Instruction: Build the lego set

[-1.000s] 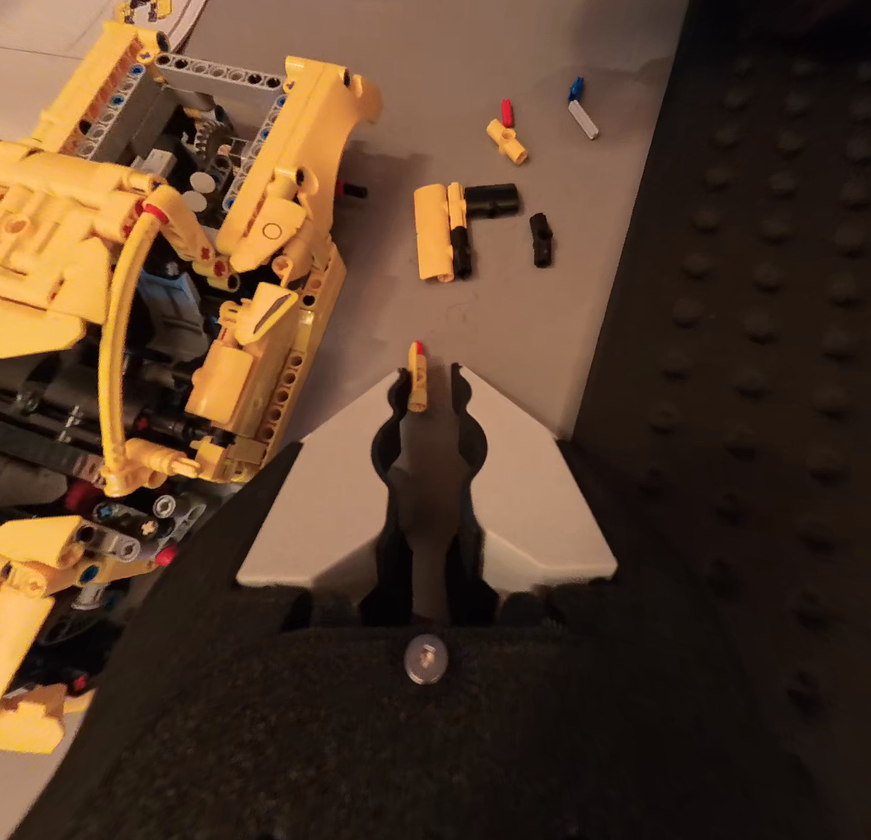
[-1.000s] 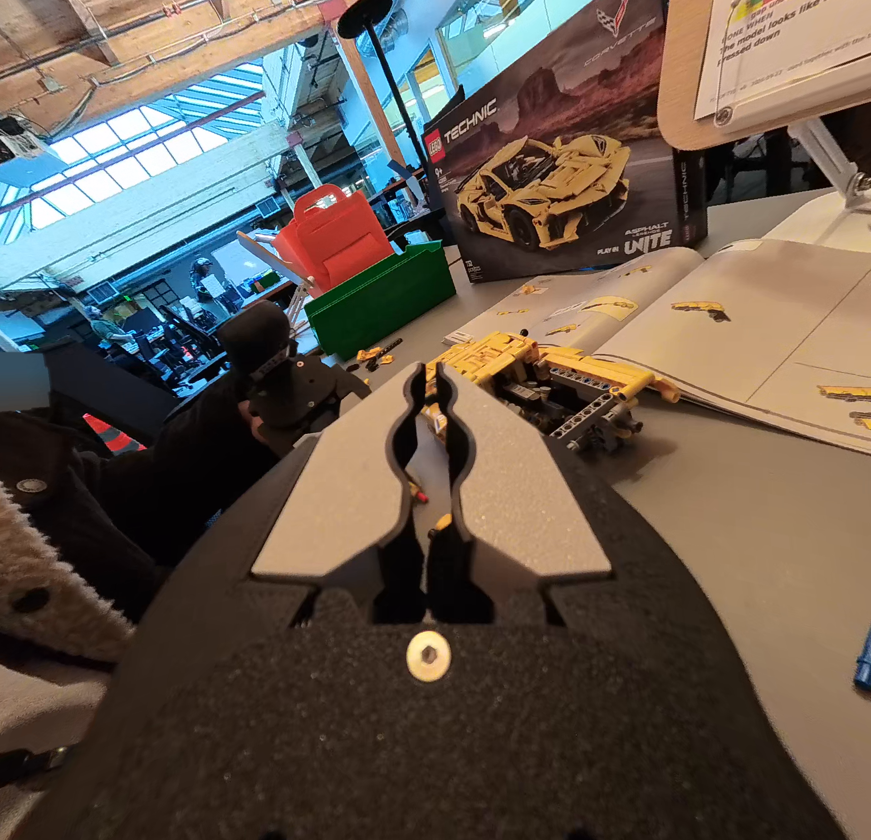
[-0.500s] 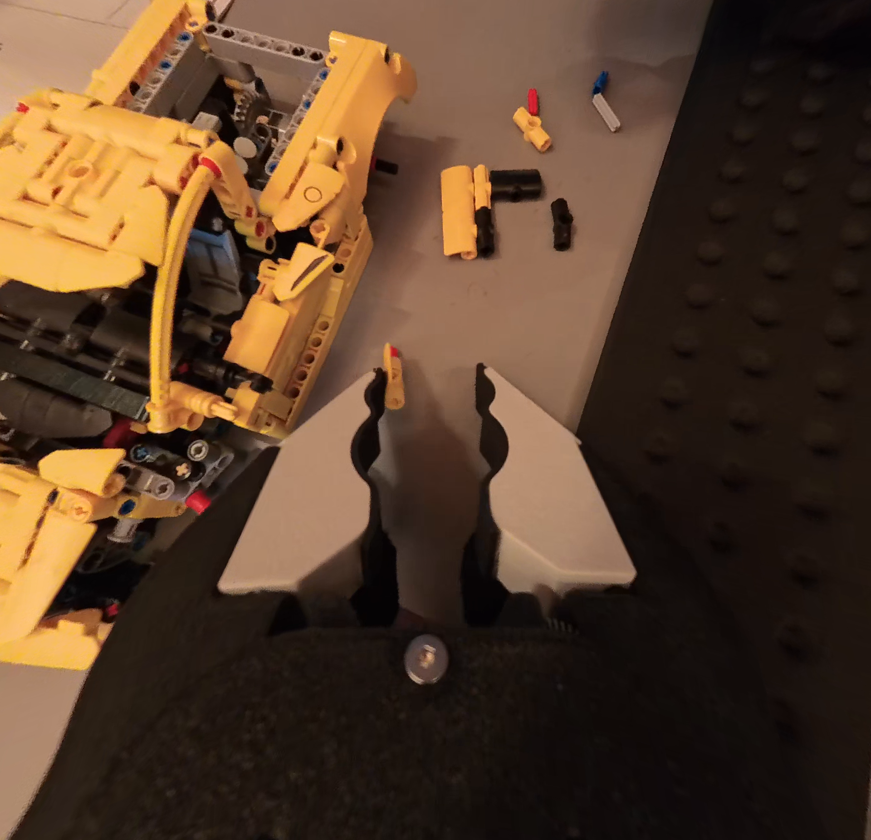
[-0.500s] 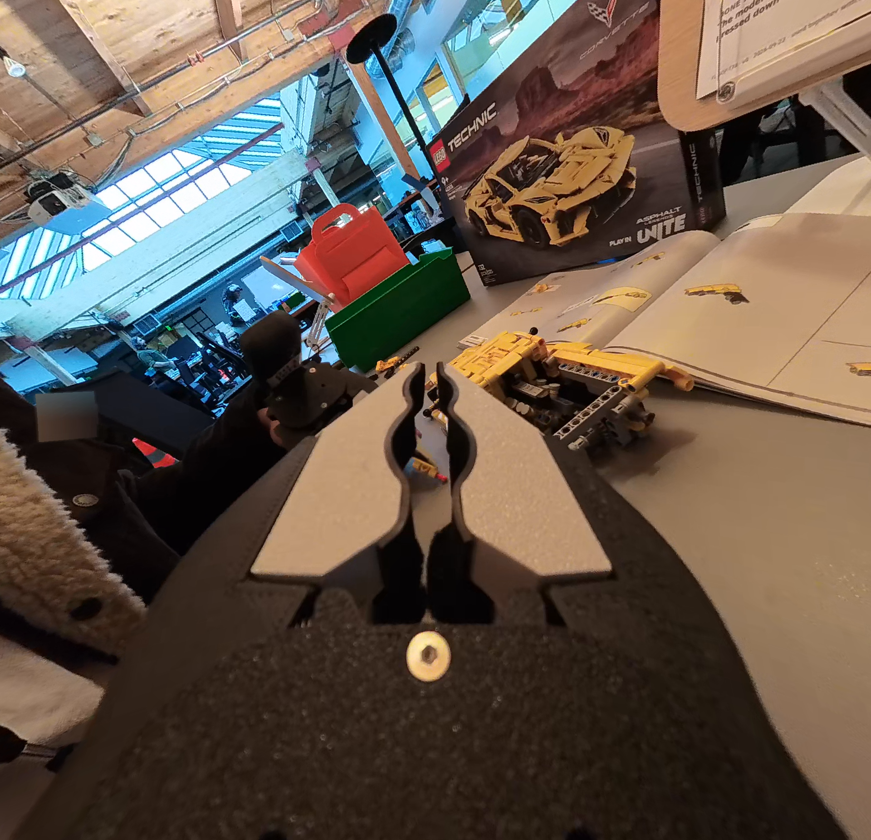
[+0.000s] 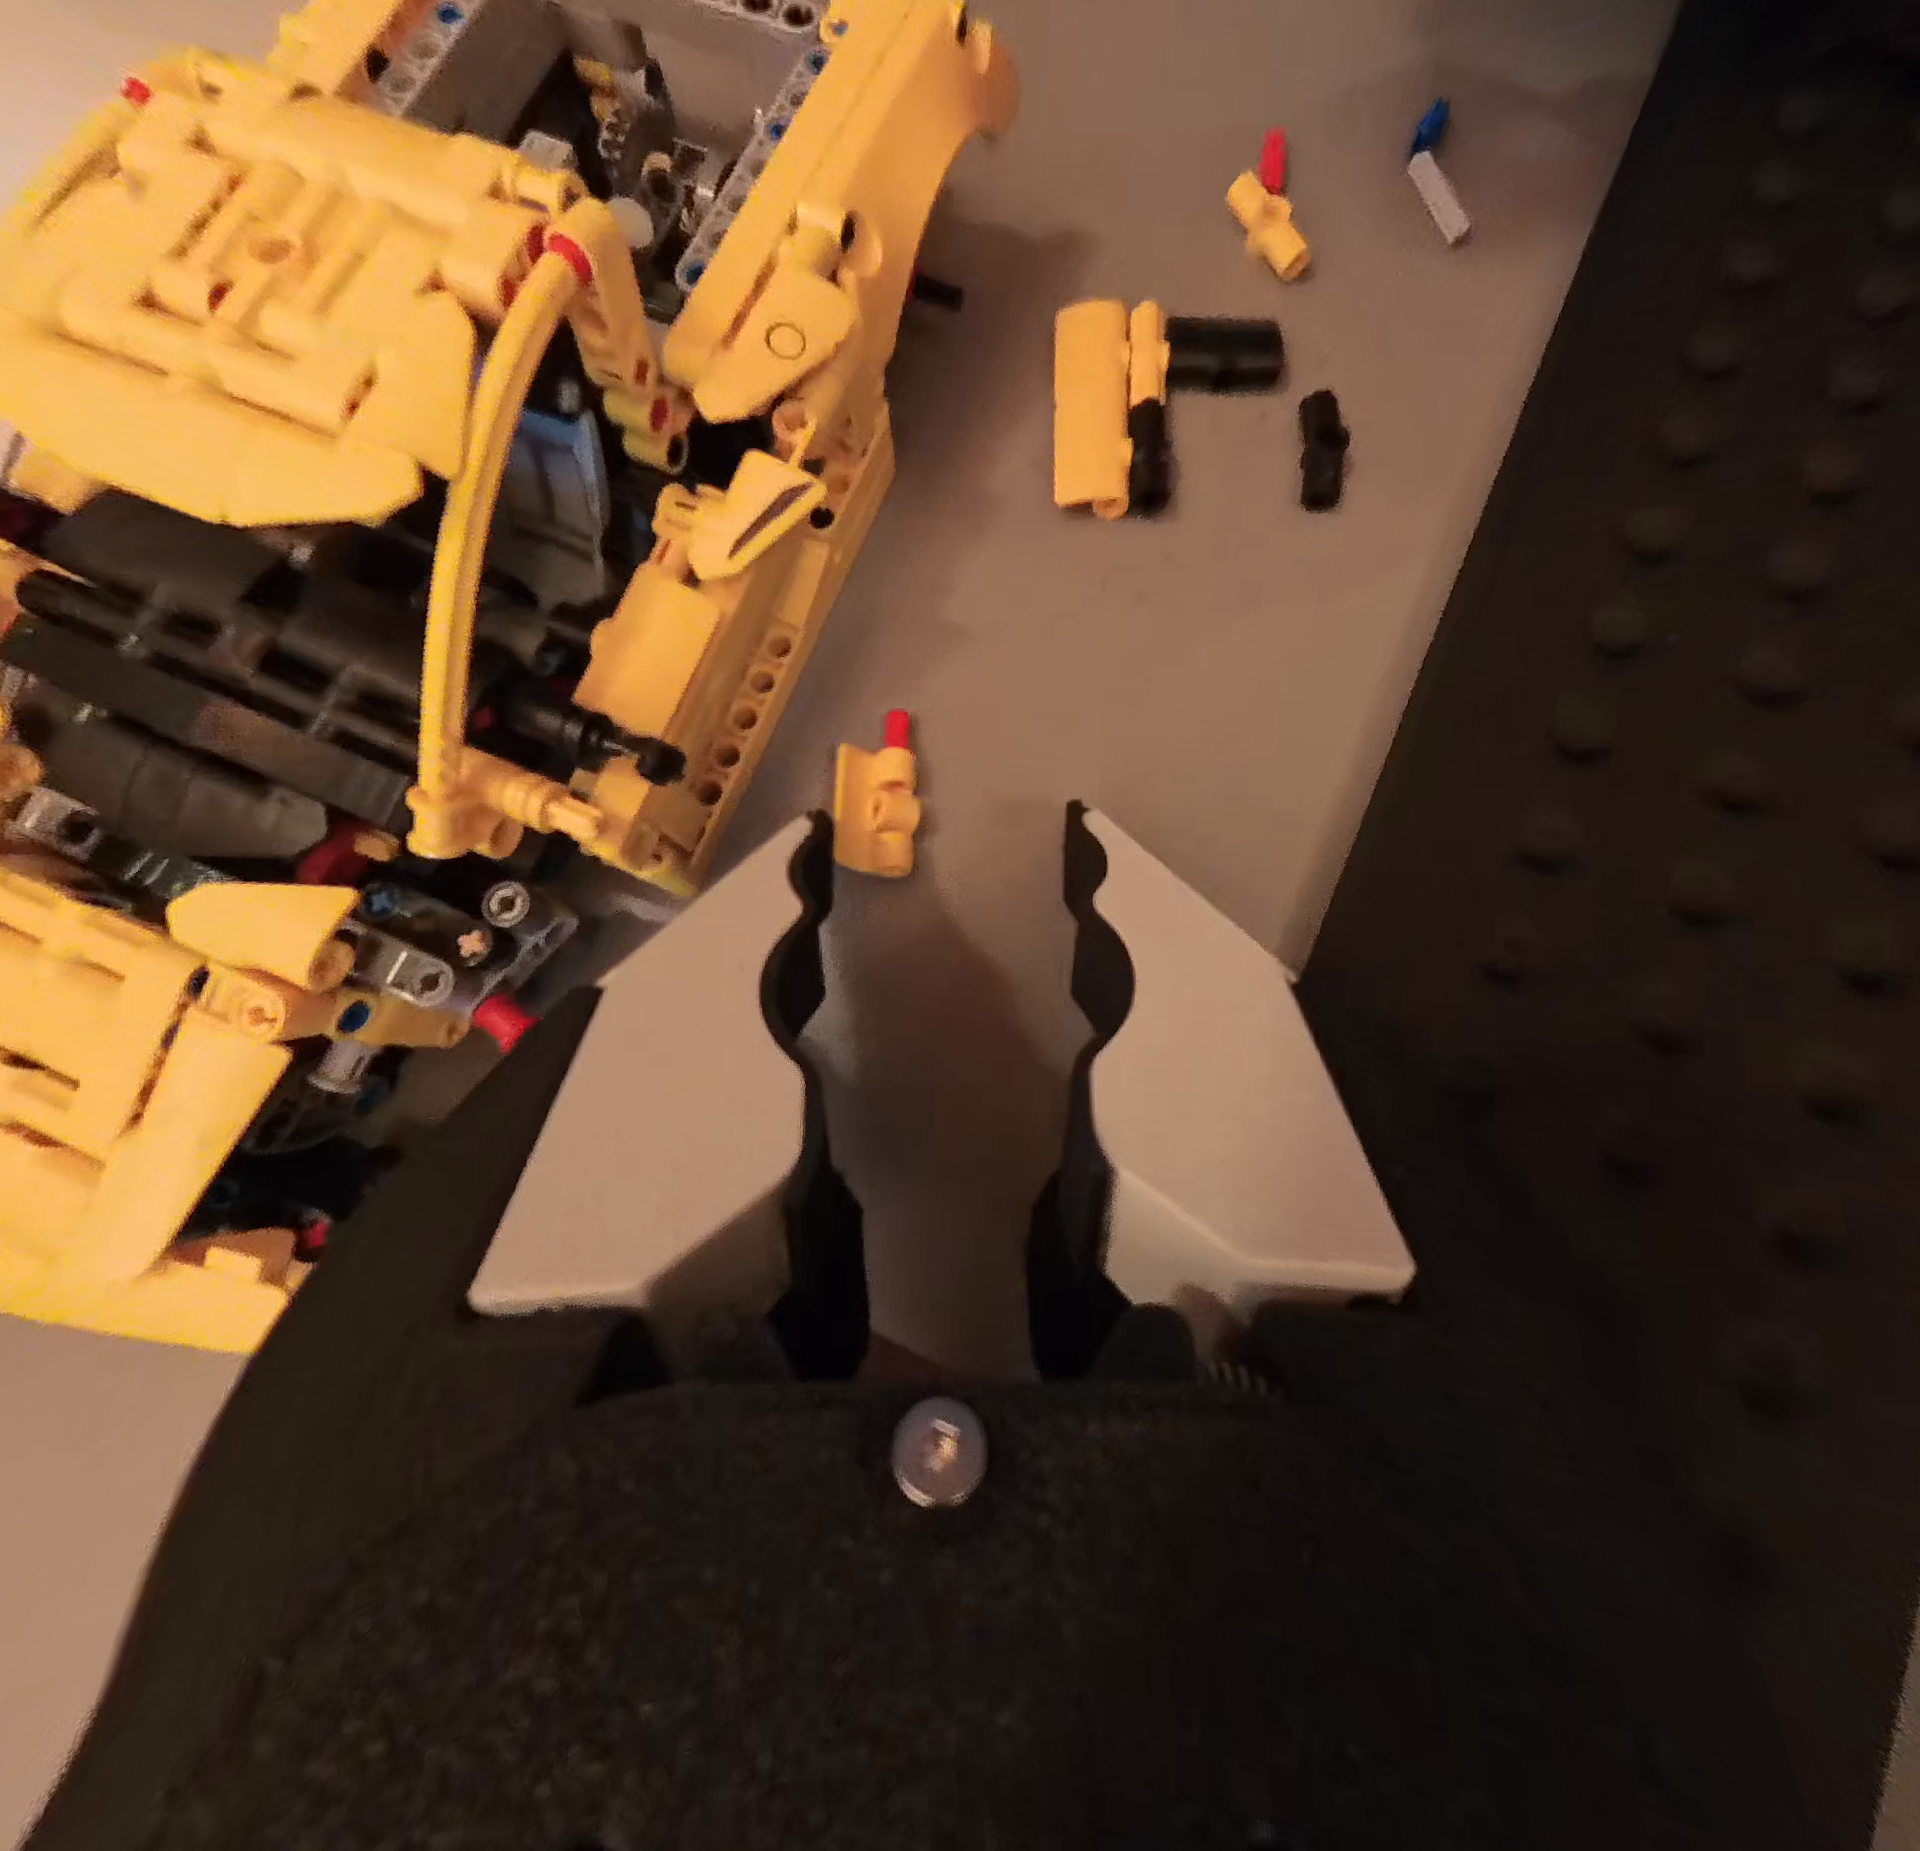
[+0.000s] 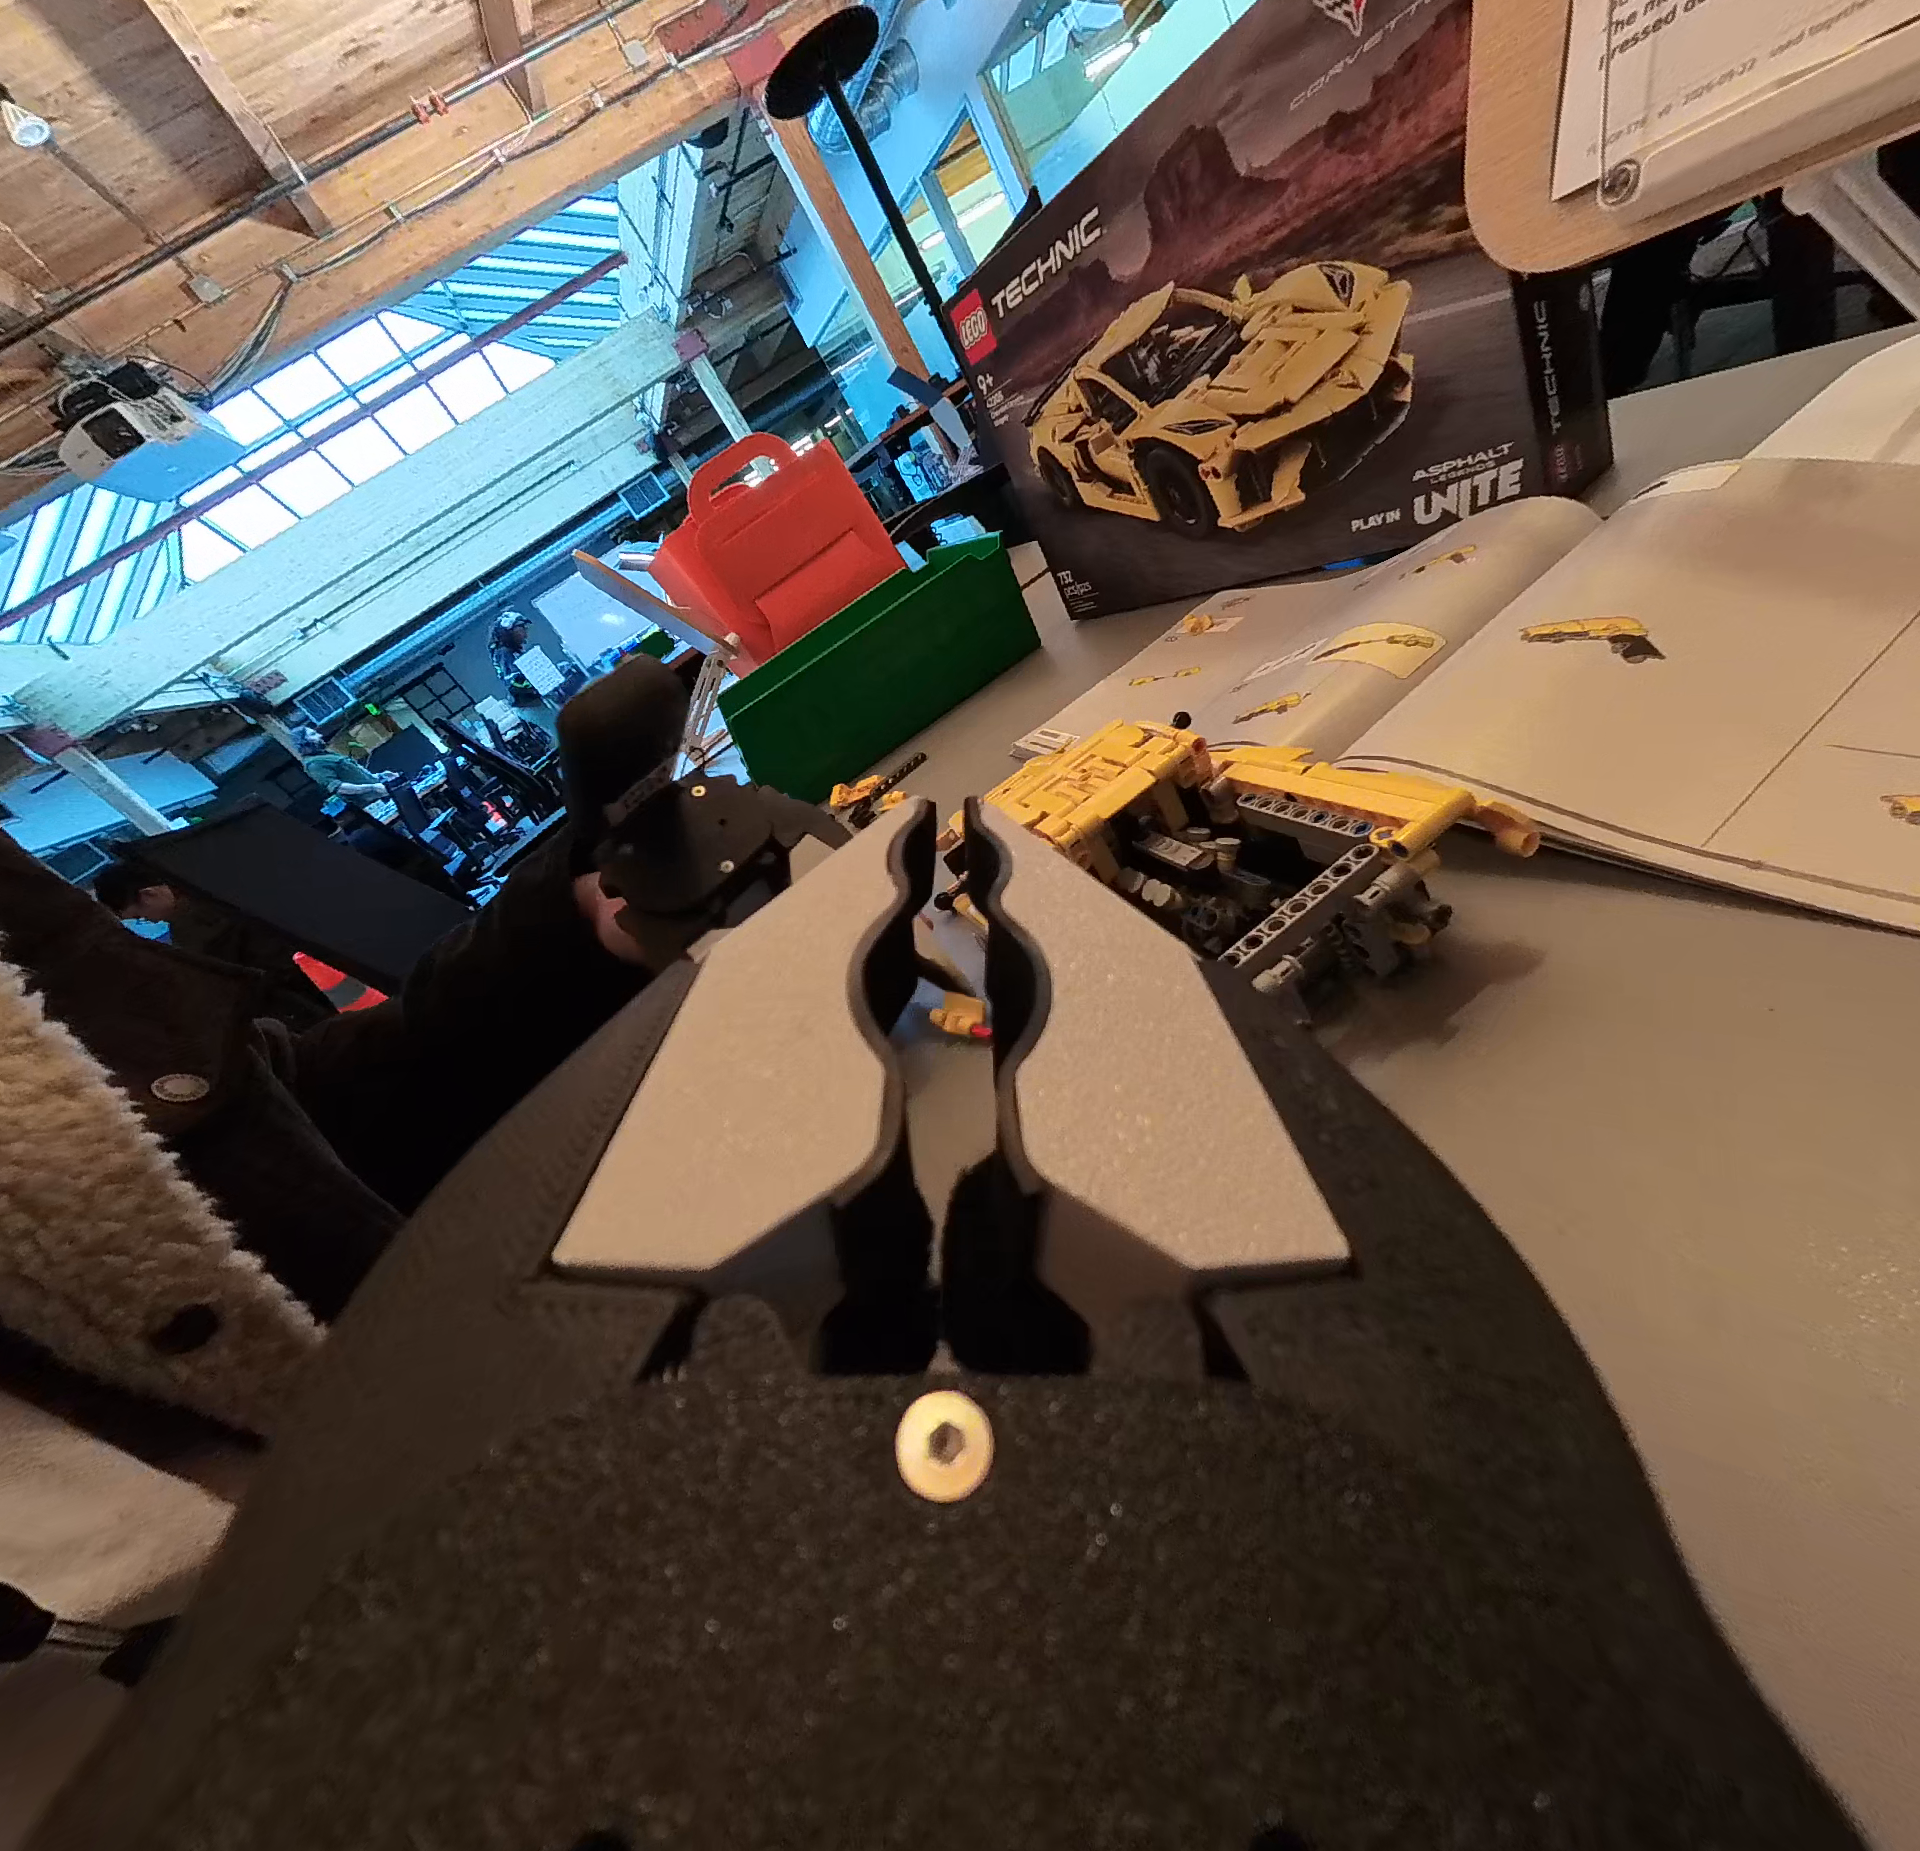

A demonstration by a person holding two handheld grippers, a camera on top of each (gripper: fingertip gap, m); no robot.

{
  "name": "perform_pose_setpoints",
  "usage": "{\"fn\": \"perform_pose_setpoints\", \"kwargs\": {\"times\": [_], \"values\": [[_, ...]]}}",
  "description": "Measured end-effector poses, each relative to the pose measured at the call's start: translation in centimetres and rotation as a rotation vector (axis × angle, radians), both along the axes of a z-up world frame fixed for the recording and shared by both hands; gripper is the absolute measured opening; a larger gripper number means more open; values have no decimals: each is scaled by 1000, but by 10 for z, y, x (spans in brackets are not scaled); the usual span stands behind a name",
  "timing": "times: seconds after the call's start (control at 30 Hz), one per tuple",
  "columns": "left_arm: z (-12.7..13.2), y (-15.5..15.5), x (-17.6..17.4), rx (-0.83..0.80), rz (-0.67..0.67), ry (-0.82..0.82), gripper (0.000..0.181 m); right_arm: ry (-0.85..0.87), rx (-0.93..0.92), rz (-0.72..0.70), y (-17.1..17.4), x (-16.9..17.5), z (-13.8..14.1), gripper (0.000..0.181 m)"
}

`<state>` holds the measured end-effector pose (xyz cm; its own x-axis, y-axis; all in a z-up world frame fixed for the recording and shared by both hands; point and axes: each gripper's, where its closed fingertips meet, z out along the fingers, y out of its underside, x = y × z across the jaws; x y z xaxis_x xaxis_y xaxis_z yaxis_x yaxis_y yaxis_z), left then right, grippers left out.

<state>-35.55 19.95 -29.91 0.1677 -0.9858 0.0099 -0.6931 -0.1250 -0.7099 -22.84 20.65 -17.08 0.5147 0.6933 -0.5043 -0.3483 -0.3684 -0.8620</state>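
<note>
Left wrist view: left gripper [image 5: 945, 825] angled down, jaws apart over table [image 5: 1143, 606]

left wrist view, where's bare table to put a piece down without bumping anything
The widest bare grey table lies between the yellow car model, the loose yellow-and-black pieces and the studded black mat. The left gripper is open just short of it, with a small yellow piece with a red pin by its tip. Around the model it is crowded.

Green bin [image 6: 883, 674] holding a red case [image 6: 784, 554]; dark studded mat [image 5: 1683, 658] alongside.
</note>
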Motion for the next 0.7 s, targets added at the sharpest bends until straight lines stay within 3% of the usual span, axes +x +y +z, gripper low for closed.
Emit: {"fn": "perform_pose_setpoints", "kwargs": {"times": [0.1, 0.2, 0.27, 0.33, 0.43, 0.5, 0.57, 0.7], "values": [[20, 2, -4, 22, 1, -58, 44, -7, 1, 1, 0, 0, 0, 4], [65, 18, -19, 64, 35, -166, 44, -1, 1, 1, 0, 0, 0, 4], [98, 46, -38, 86, 88, -244, 43, 7, -4, 6, 0, 0, 0, 4], [115, 96, -61, 67, 181, -261, 41, 11, -8, 12, -1, -1, 0, 5], [87, 213, -112, 133, 438, -82, 41, 7, -11, 14, 0, -2, -1, 5], [58, 265, -129, 136, 490, 15, 43, 3, -13, 12, 0, -1, -2, 5], [35, 298, -130, 98, 520, 36, 44, 4, -16, 9, 1, -1, -3, 5], [11, 334, -130, 94, 564, 39, 44, 7, -21, 1, 4, 2, -3, 4]]}}
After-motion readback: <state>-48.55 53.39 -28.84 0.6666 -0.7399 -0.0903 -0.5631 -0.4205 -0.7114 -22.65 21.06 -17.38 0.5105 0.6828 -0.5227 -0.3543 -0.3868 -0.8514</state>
